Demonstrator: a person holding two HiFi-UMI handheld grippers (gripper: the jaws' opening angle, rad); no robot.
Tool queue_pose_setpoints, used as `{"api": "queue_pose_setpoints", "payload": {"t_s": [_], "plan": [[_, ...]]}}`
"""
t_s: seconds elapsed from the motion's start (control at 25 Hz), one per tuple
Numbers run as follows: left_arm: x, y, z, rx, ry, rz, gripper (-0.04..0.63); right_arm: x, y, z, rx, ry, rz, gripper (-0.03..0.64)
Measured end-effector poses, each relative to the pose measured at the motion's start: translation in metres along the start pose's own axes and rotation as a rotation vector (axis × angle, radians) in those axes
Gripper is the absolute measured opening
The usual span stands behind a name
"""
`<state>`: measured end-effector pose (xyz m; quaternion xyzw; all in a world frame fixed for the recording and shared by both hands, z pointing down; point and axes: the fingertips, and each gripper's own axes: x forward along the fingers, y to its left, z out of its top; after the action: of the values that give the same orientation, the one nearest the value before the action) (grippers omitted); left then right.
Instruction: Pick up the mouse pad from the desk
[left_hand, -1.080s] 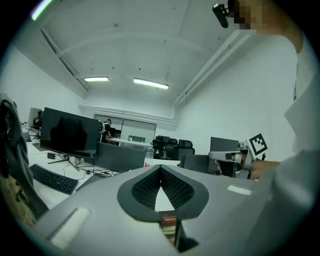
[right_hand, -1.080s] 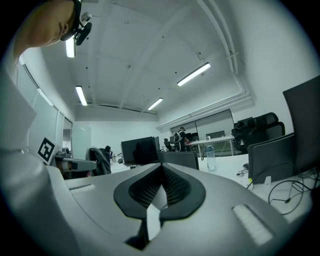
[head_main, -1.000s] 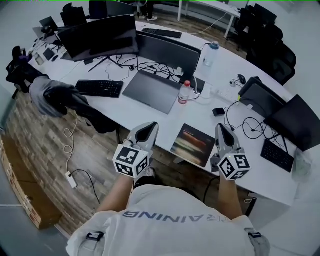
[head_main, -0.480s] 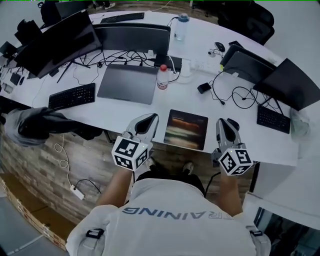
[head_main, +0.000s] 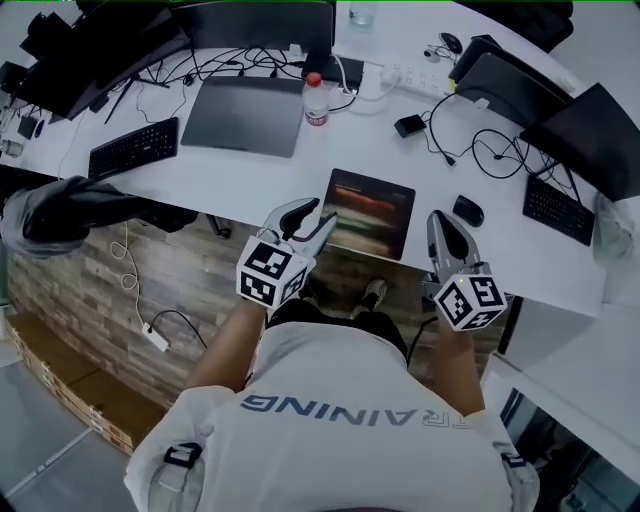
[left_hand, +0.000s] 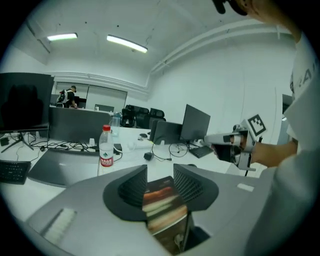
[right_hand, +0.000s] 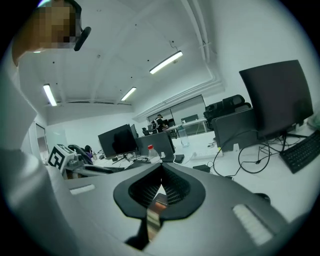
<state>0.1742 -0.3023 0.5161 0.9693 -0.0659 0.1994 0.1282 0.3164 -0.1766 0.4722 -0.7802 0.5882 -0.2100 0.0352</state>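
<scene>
The mouse pad (head_main: 370, 212), dark with a blurred striped picture, lies flat at the front edge of the white desk (head_main: 240, 180). My left gripper (head_main: 322, 216) is at the pad's near left edge, and its jaws are opening. In the left gripper view the mouse pad (left_hand: 162, 205) shows through the gap of the left gripper (left_hand: 160, 172), and the ribbed pads do not press on it. My right gripper (head_main: 441, 224) hovers just right of the pad, jaws shut. In the right gripper view the right gripper (right_hand: 161, 173) has its tips together, with a sliver of the mouse pad (right_hand: 157, 209) below.
A black mouse (head_main: 467, 211) lies right of the pad, beside my right gripper. Farther back are a water bottle (head_main: 316, 100), a grey closed laptop (head_main: 243, 113), a keyboard (head_main: 133, 148), cables and monitors. A chair with a dark jacket (head_main: 70, 210) stands at the left.
Both grippers have come down and forward to the desk's front edge. The left jaws, shut before, now stand apart at the pad's left edge. The view has tipped further down.
</scene>
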Motion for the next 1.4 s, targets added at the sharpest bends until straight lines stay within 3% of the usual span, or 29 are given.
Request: {"api": "queue_pose_setpoints", "payload": {"t_s": [0.24,0.48,0.68,0.84,1.24,1.4], "plan": [[0.034,0.004,-0.089,0.061,0.23,0.003,0.247,0.006,0.004,-0.025,0.021,0.064,0.038,0.009],[0.062,0.015,-0.159,0.133,0.429,0.007,0.255,0.01,0.005,-0.039,0.035,0.097,0.039,0.009],[0.076,0.022,-0.198,0.167,0.545,0.005,0.27,0.009,0.0,-0.052,0.048,0.125,0.028,0.011],[0.08,0.021,-0.218,0.181,0.607,-0.001,0.27,0.006,-0.007,-0.058,0.057,0.142,0.016,0.011],[0.082,0.018,-0.223,0.143,0.658,0.029,0.235,0.006,-0.017,-0.067,0.08,0.152,0.028,0.011],[0.081,0.009,-0.225,0.128,0.692,0.023,0.156,0.004,-0.019,-0.067,0.087,0.149,0.028,0.011]]}}
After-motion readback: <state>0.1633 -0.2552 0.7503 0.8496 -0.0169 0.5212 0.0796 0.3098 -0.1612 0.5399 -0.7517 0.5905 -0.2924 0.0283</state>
